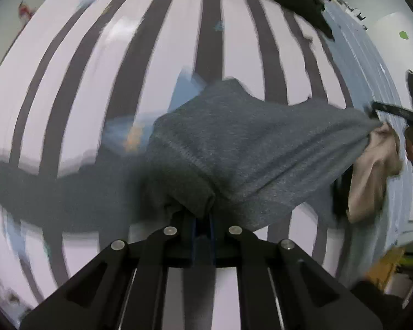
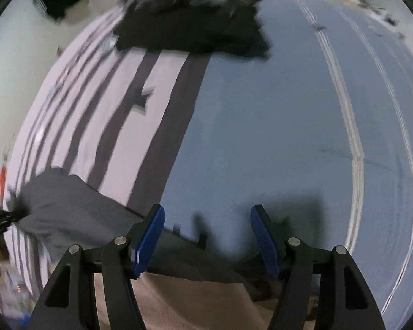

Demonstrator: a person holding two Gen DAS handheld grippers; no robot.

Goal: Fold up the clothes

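A grey garment (image 1: 234, 143) hangs spread above the striped bed. My left gripper (image 1: 203, 217) is shut on a bunched edge of it, and the cloth hides the fingertips. The far corner of the garment stretches toward the right gripper (image 1: 385, 112) at the right edge of the left wrist view. In the right wrist view my right gripper (image 2: 206, 228) stands open, blue pads (image 2: 148, 236) wide apart with only the blue bedcover showing between them. The grey garment (image 2: 68, 209) runs from beneath that gripper toward the left gripper (image 2: 0, 218) at the left edge.
A white sheet with dark stripes (image 1: 124, 68) covers the bed beside a blue cover with white lines (image 2: 275, 123). A pile of dark clothes (image 2: 195, 27) lies at the far end. Beige fabric (image 2: 192, 302) shows below the right gripper. A wall and clutter stand at the right (image 1: 393, 269).
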